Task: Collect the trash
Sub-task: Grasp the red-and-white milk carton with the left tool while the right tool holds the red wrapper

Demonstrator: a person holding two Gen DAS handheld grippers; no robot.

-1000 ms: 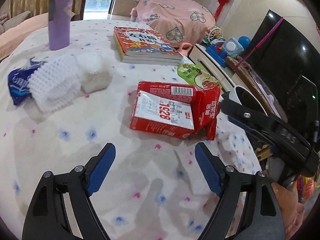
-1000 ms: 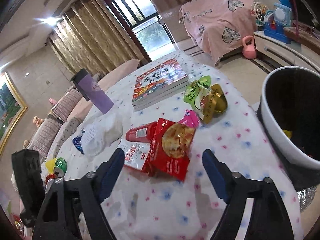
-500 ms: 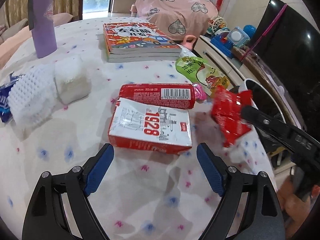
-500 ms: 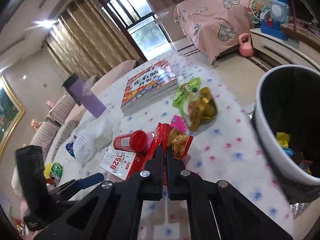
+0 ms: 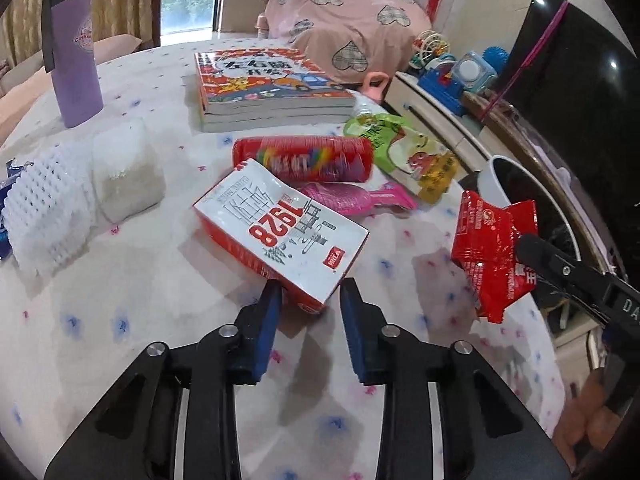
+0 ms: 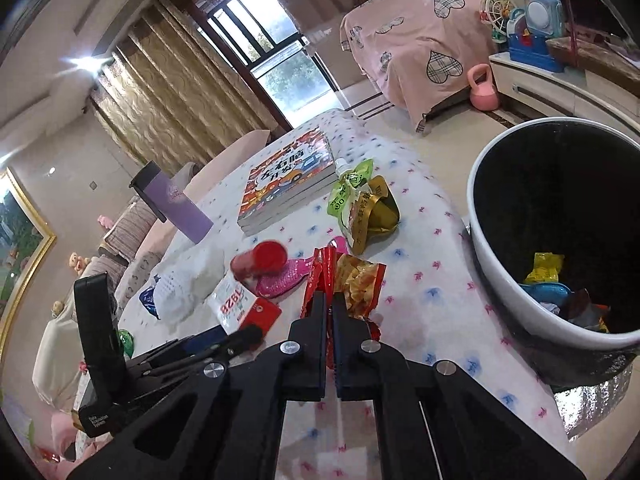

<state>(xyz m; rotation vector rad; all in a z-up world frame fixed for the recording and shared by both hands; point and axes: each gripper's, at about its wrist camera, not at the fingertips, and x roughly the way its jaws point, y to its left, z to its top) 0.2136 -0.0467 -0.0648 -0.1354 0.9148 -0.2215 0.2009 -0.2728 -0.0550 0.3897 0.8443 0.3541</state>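
My right gripper [image 6: 329,298] is shut on a red snack bag [image 6: 352,280], lifted off the table; the left wrist view shows the bag [image 5: 490,248] hanging near the bin [image 5: 520,184]. My left gripper [image 5: 310,300] has closed around the near corner of the white and red 1928 carton [image 5: 284,228], its pads at the carton's sides. A red cylinder can [image 5: 304,158], a pink wrapper [image 5: 352,198] and a green pouch [image 5: 400,148] lie behind it. The white bin [image 6: 520,280] holds several wrappers.
A stack of books [image 5: 264,84], a purple tumbler [image 5: 74,52], white foam netting [image 5: 52,204] and a blue packet [image 5: 4,200] lie on the dotted tablecloth [image 5: 160,340]. A TV and toy shelf stand to the right [image 5: 460,76].
The right gripper lifted the red snack bag off the pile and carried it towards the bin. The left gripper moved forward and narrowed from wide open onto the carton's corner.
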